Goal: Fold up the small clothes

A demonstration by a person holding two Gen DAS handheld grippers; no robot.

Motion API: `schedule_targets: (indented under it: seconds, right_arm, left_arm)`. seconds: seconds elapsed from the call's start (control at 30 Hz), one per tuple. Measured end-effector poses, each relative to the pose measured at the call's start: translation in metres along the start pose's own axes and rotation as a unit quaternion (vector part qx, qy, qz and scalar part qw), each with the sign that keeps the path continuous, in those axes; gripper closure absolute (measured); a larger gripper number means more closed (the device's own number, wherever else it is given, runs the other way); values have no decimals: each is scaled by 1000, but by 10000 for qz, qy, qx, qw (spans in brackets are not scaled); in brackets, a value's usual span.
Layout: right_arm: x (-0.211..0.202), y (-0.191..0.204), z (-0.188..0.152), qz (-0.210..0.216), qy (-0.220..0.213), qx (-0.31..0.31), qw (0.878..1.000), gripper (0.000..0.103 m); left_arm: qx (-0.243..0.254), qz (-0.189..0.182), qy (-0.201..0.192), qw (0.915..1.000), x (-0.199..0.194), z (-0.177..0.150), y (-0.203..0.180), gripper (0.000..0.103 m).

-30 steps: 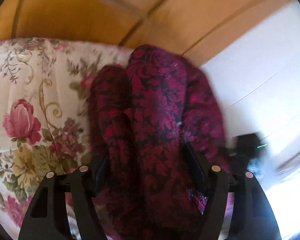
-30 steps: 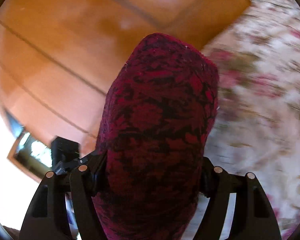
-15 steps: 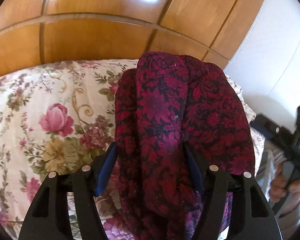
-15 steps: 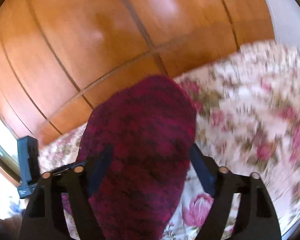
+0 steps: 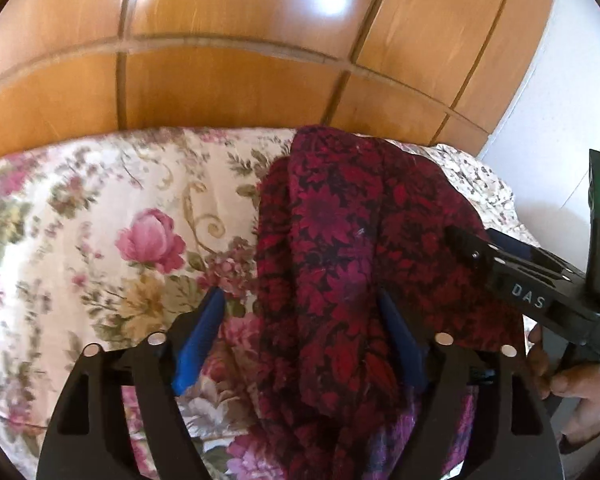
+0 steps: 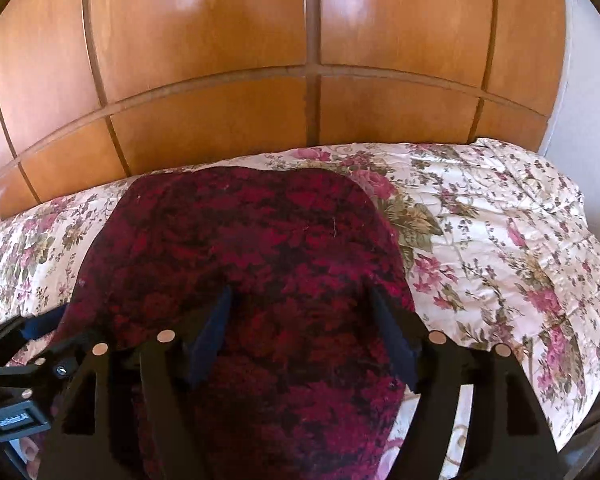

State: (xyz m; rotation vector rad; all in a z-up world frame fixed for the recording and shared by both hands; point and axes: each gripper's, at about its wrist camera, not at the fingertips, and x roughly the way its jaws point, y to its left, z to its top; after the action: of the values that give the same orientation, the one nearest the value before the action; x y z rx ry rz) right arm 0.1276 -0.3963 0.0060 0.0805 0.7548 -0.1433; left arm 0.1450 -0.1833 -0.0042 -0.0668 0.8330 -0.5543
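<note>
A dark red floral garment (image 5: pixel 352 248) hangs bunched between the fingers of my left gripper (image 5: pixel 300 304), above the bed. The same garment (image 6: pixel 244 240) spreads wide in the right wrist view and passes between the fingers of my right gripper (image 6: pixel 300 300). Both grippers have their jaws wide apart, with the cloth draped over and between them. The right gripper's body (image 5: pixel 540 292) shows at the right of the left wrist view, close beside the cloth. The left gripper's body (image 6: pixel 24 364) shows at the lower left of the right wrist view.
A bed with a cream floral cover (image 5: pixel 100 240) lies under the garment and shows in the right wrist view too (image 6: pixel 500 240). A wooden panelled headboard (image 6: pixel 300 60) stands behind it. A white wall (image 5: pixel 560 100) is at the right. A hand (image 5: pixel 572 388) holds the right gripper.
Both views have tilted down from the wood panels toward the bed. The garment has come lower and spread wider. The two grippers have drawn closer together.
</note>
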Motion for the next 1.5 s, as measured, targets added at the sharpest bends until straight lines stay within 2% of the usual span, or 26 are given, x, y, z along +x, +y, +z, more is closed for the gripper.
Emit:
schedule_targets:
  seconds: [0.03,0.13,0.43,0.63,0.8,0.93,1.13,1.3,1.5]
  right_arm:
    - [-6,-3,-3,9,-14,108,9999,19]
    - [-19,-7,-8,-13,-76,387,9992,13]
    - [-68,-7,-21,-403,-506,771,9949,4]
    - [-102,5,-42,-837,-750,814,9903,3]
    - [-124,32,-65,-1264,-885,678,9857,2]
    - [-129,45,-82,-1340,-871,769,9842,2]
    - [-136,58,-100,-1405,-846,893,9824,2]
    - [-138,65,-103,-1350,-821,946,9829,2]
    - [-140,71,-102,-1410,-807,873,9828,2]
  left_arm:
    - [40,29,-24,10000,-3,-1,-2,25]
    - [146,144,-115,9997,-12,-2,-6,23]
    - [331,466,-479,9972,-39,-4,-18,18]
    - [427,727,-686,9941,-57,-14,-22,10]
    - [512,924,-785,9913,-71,-27,-24,8]
    - [362,974,-825,9912,-82,-39,-18,4]
    - [210,1017,-805,9913,-92,-53,-9,4]
    - [271,1203,-837,9888,-97,-62,-9,4]
    - [195,1217,-887,9884,-104,-65,-1,4]
